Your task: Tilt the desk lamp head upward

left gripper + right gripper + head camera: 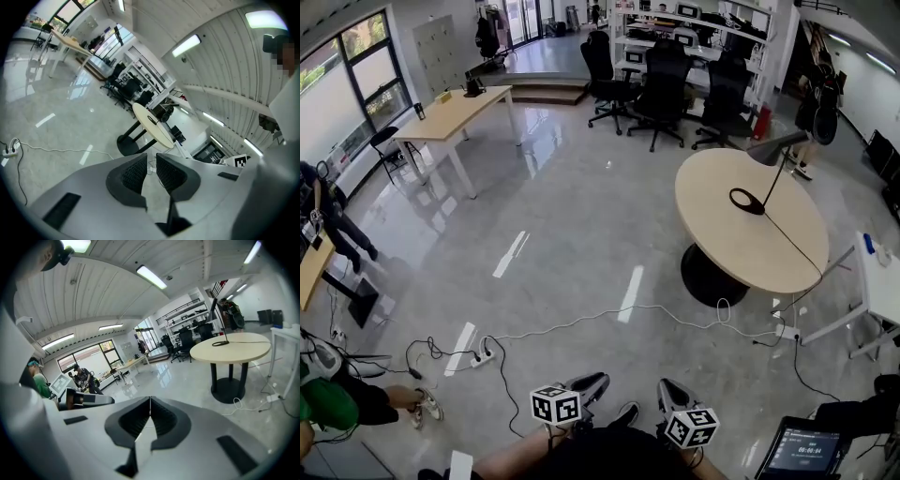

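Desk lamp [776, 178] is standing on the round table [722, 234], toward its far edge and well away from both grippers, so first job is just getting over there. Left gripper [149, 171] and right gripper [150, 420] both have their jaws pressed together with nothing in them. I'd open one up and pin the base with it. Then nudge the head [778, 147] up from underneath, gently, because that stem looks skinny and tippy.
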